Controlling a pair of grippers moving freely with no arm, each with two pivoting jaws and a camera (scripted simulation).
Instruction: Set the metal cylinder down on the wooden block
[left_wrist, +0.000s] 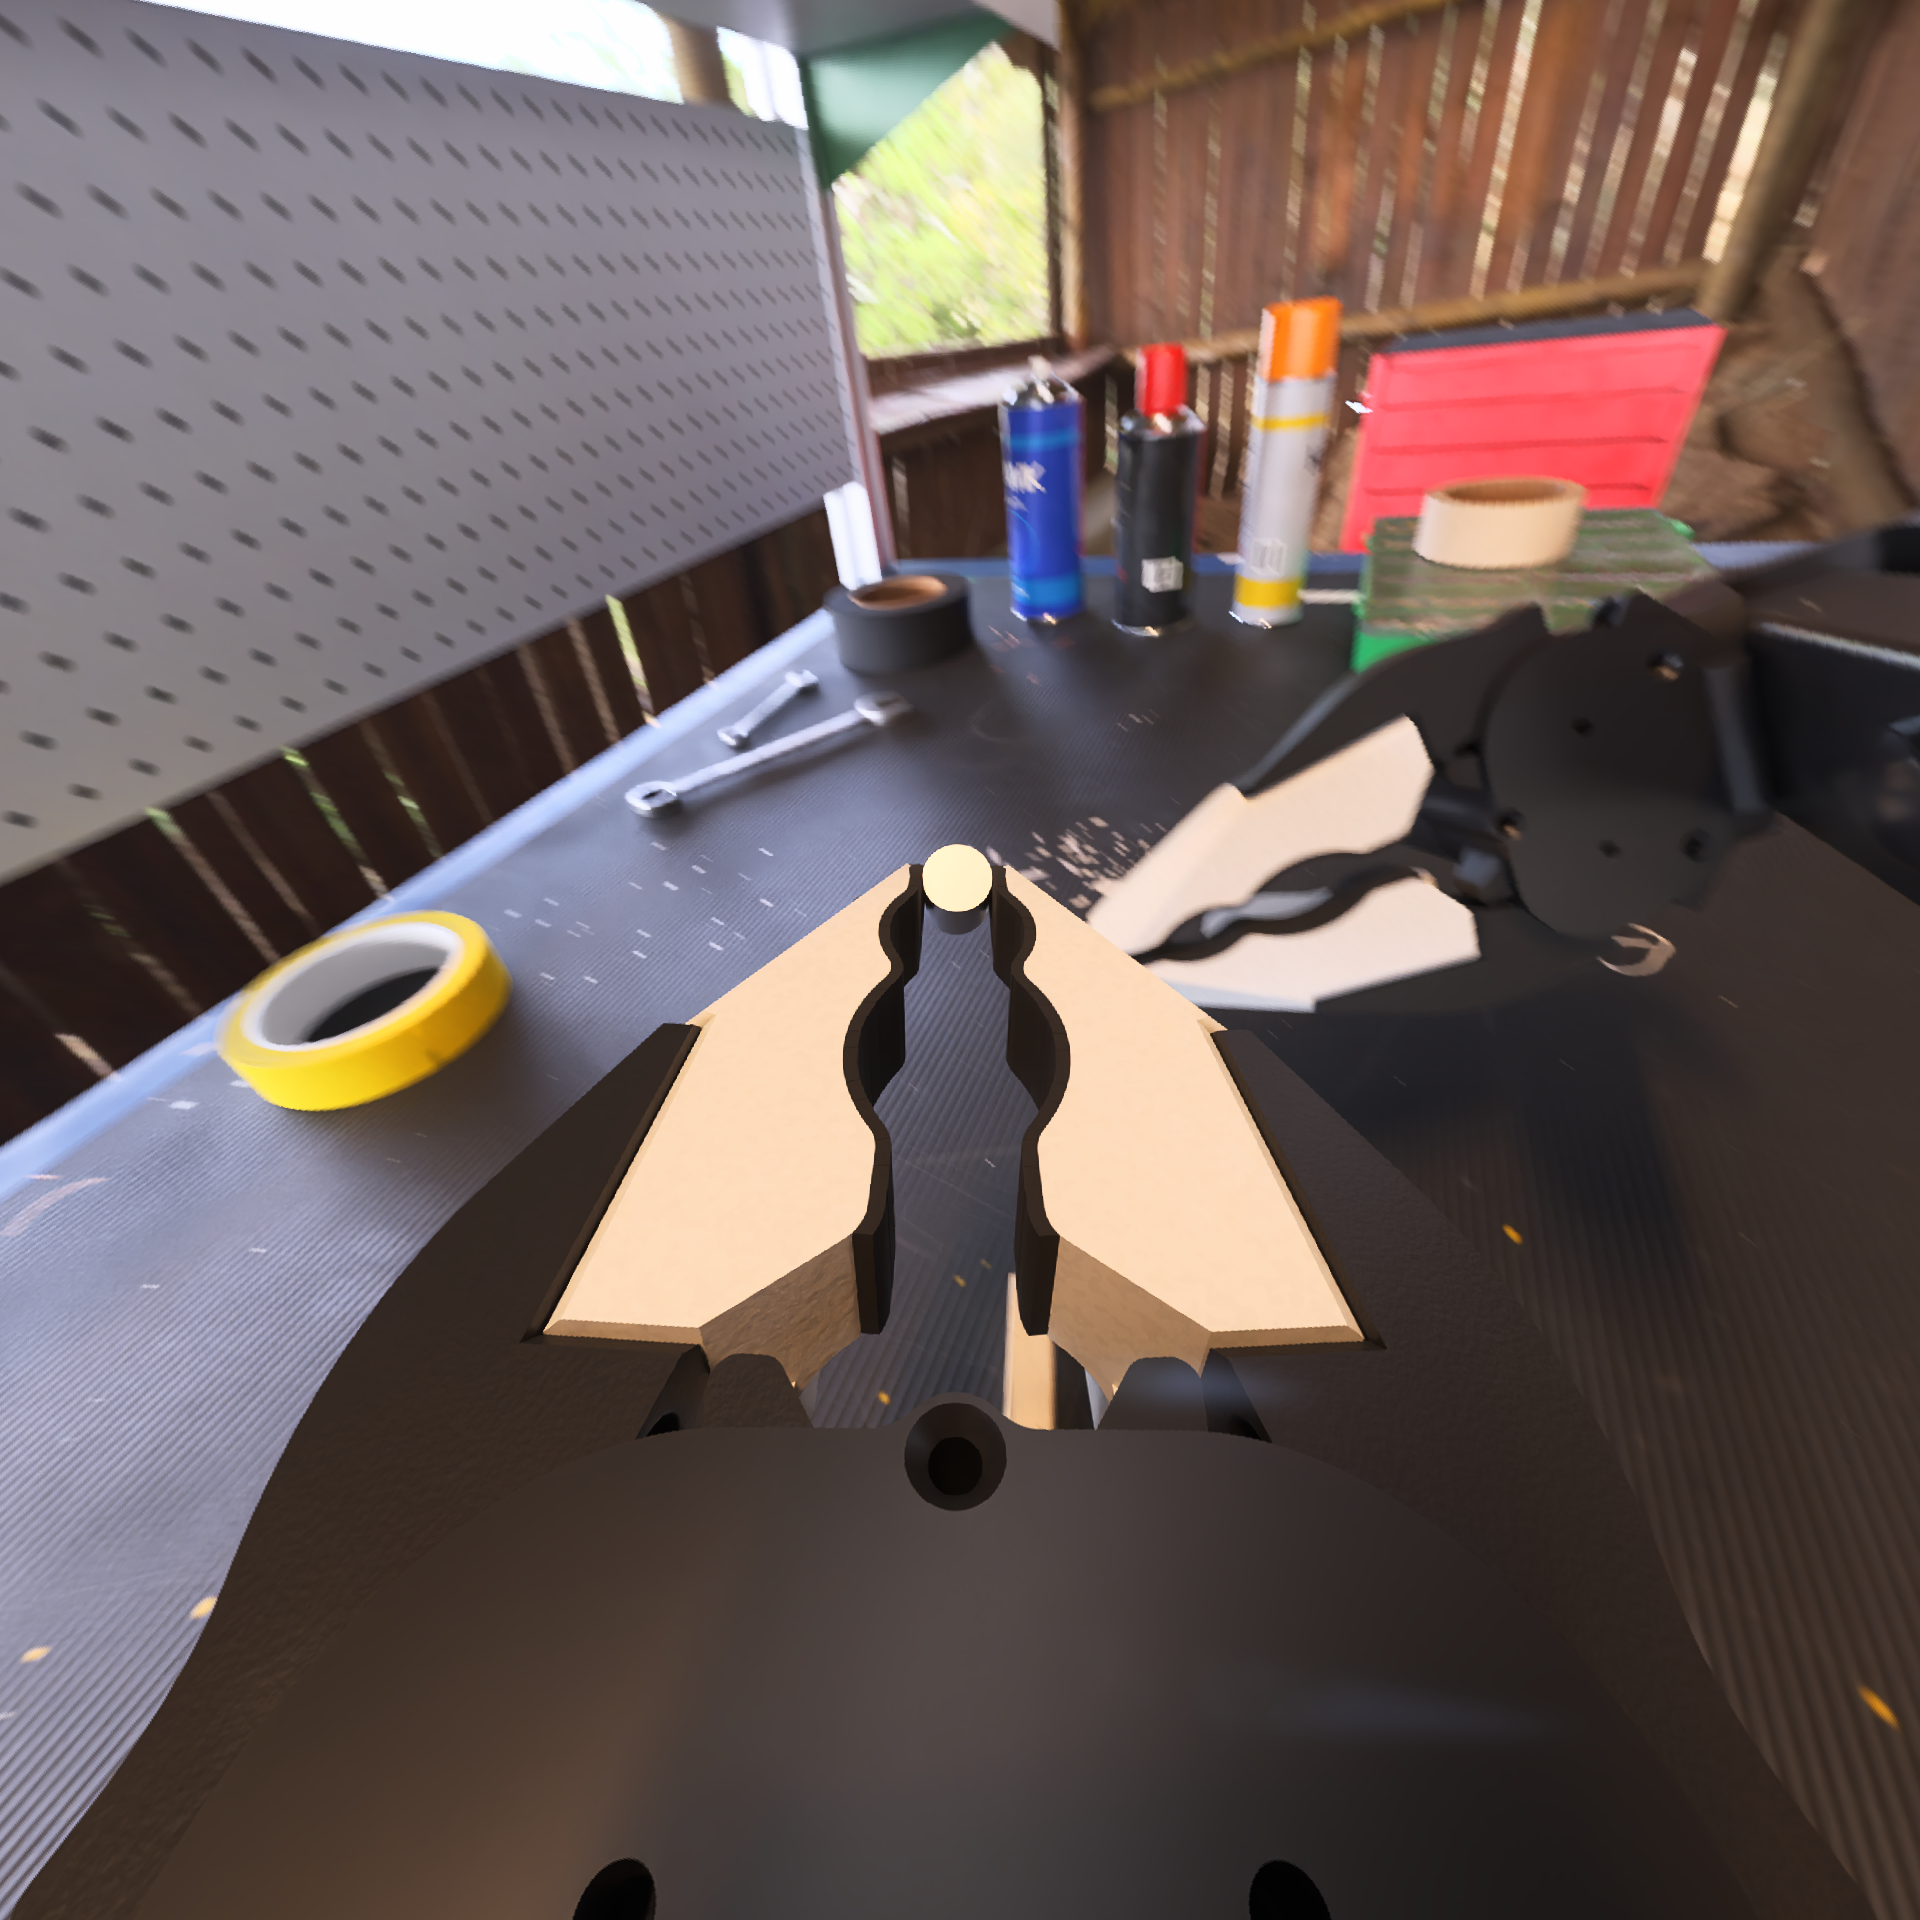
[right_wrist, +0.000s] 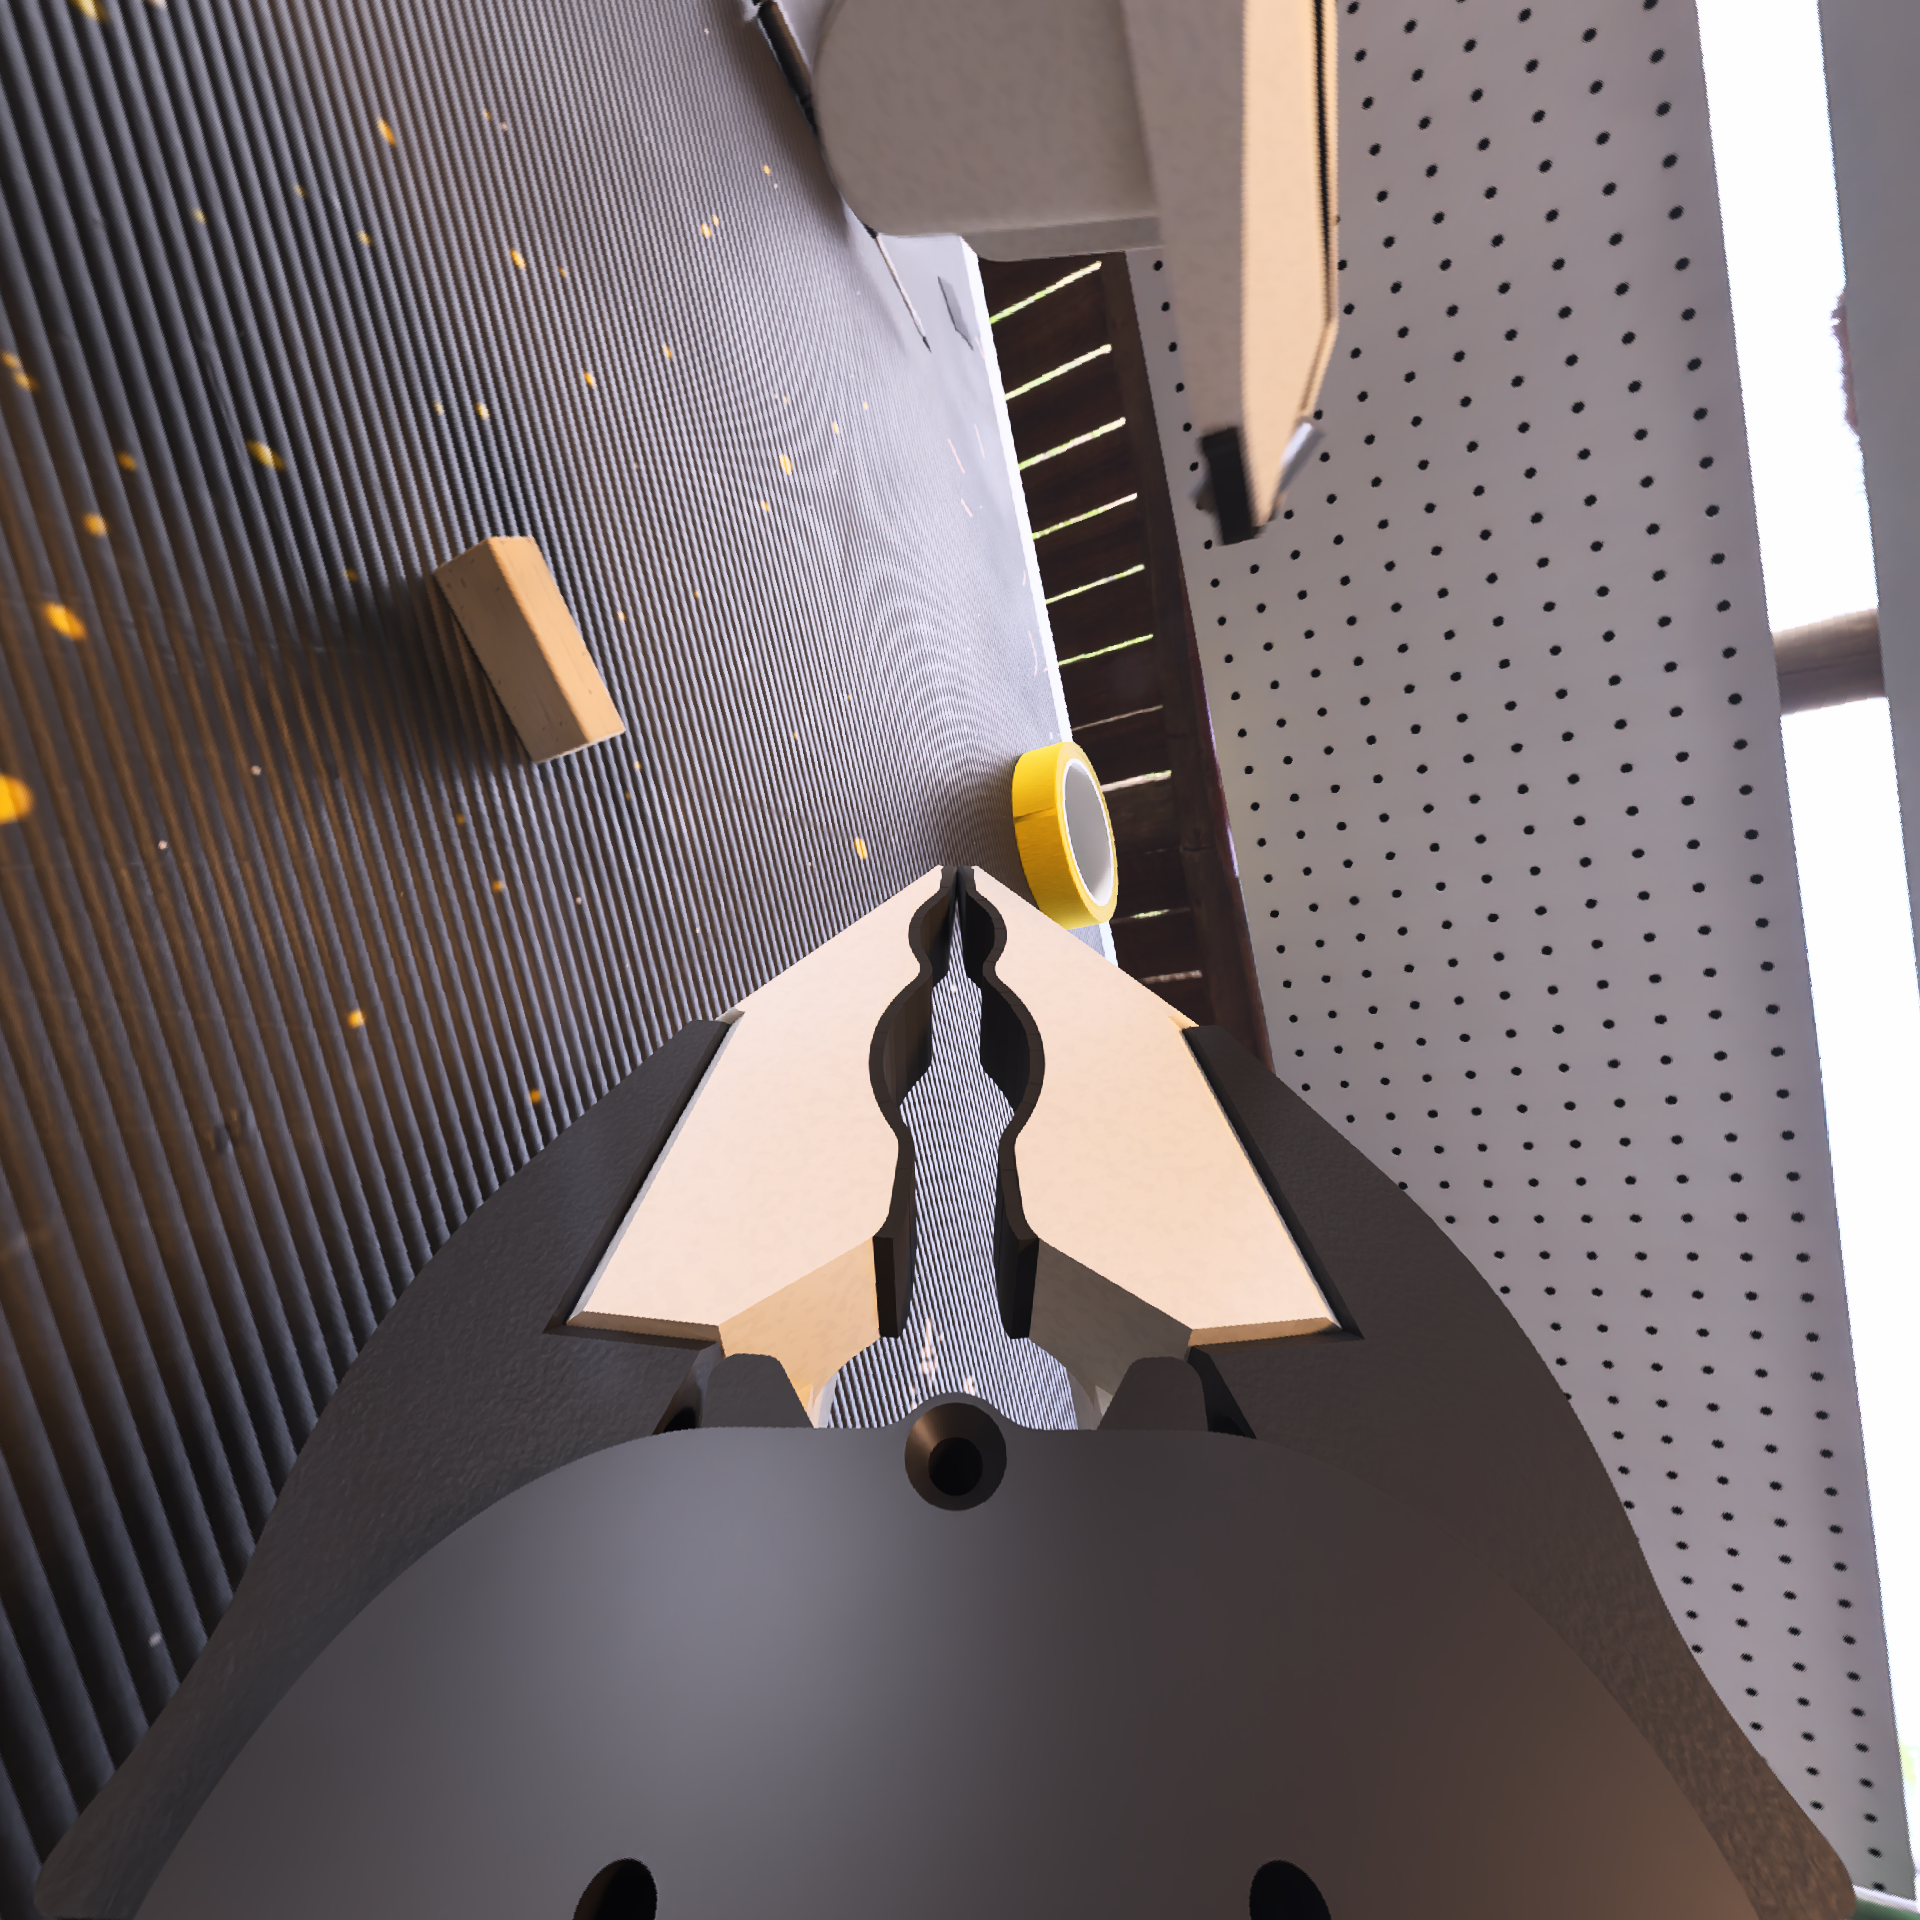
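Note:
My left gripper (left_wrist: 956, 883) is shut on the small metal cylinder (left_wrist: 956, 876), which is held upright at the fingertips, its pale round top facing me, above the dark ribbed mat. A tan sliver (left_wrist: 1029, 1361) shows through the gap low between the fingers; I cannot tell if it is the block. In the right wrist view the wooden block (right_wrist: 530, 644) lies flat on the mat, left of my right gripper (right_wrist: 956, 873), which is shut and empty. The left gripper (right_wrist: 1236, 499) shows there at the top, off the mat, with the dark cylinder (right_wrist: 1226, 488) at its tip.
A yellow tape roll (left_wrist: 364, 1008) (right_wrist: 1070, 831) lies near the mat's edge by the pegboard (left_wrist: 364, 416). Two spanners (left_wrist: 769, 743), a black tape roll (left_wrist: 899, 618), three spray cans (left_wrist: 1153, 499), a green box with beige tape (left_wrist: 1496, 520) stand farther off. The right gripper (left_wrist: 1127, 940) hovers to the right.

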